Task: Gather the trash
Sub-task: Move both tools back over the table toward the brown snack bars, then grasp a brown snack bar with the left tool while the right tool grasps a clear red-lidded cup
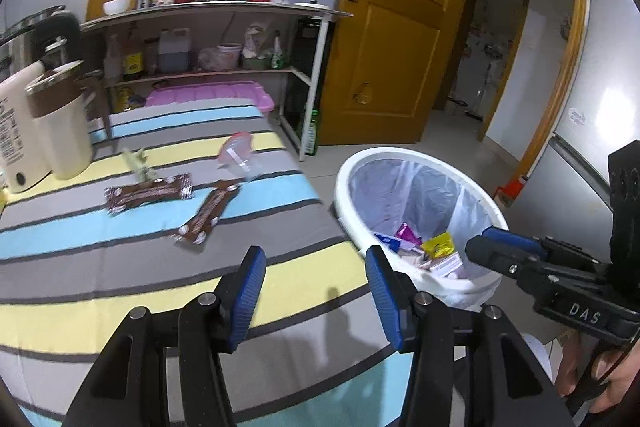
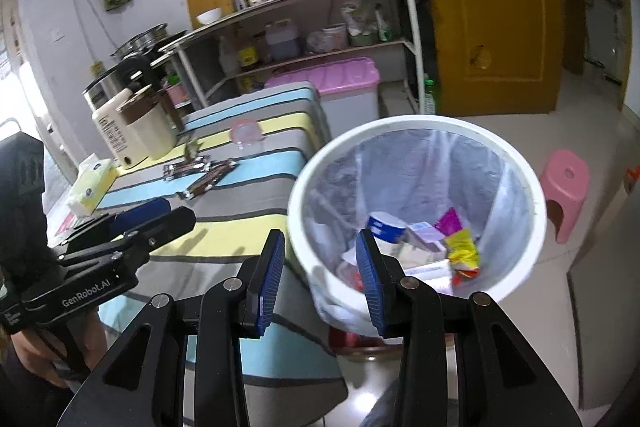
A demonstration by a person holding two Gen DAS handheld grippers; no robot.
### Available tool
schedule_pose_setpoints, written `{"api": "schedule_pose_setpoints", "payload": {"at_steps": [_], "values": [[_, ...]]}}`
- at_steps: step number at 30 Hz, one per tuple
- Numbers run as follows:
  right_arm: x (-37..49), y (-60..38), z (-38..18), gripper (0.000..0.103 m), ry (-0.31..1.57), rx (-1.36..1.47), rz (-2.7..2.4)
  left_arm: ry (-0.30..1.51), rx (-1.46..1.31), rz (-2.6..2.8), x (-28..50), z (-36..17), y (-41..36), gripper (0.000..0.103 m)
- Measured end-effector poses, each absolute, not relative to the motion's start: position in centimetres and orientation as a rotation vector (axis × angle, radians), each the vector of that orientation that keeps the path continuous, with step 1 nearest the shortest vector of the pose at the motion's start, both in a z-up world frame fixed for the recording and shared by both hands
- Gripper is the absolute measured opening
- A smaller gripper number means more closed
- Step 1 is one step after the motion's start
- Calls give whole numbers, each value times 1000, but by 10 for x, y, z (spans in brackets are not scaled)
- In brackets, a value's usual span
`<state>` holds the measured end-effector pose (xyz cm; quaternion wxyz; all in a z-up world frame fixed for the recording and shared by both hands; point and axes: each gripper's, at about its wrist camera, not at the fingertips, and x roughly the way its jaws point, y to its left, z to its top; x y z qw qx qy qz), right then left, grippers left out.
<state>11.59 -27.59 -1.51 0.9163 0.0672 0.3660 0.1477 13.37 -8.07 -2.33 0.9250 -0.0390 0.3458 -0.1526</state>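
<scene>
Two brown snack wrappers [image 1: 148, 194] [image 1: 207, 214] lie on the striped table [image 1: 120, 291], with a clear plastic cup [image 1: 237, 154] on its side and a greenish scrap [image 1: 138, 165] behind them. A white bin [image 1: 416, 227] with a clear liner stands at the table's right edge and holds several wrappers and cartons. My left gripper [image 1: 316, 291] is open and empty above the table's near part. My right gripper [image 2: 320, 273] is open and empty at the bin's [image 2: 416, 211] near rim. The wrappers [image 2: 200, 175] and cup [image 2: 245, 131] also show in the right wrist view.
A cream kettle [image 1: 60, 127] and bottle stand at the table's far left, a tissue pack [image 2: 90, 189] beside them. A metal shelf [image 1: 224, 39] with kitchenware, a pink-lidded box [image 2: 340, 83], a yellow door [image 1: 396, 27] and a pink stool [image 2: 564, 187] surround the table.
</scene>
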Motion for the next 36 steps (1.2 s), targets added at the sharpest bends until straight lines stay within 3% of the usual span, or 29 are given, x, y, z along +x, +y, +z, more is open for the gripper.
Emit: {"api": "schedule_pose_setpoints", "payload": {"at_steps": [19, 36], "values": [[124, -233, -18, 38, 776, 77, 392, 708, -110, -225, 133, -25, -33, 52], [150, -222, -20, 38, 808, 63, 402, 758, -61, -215, 188, -41, -27, 51]]}}
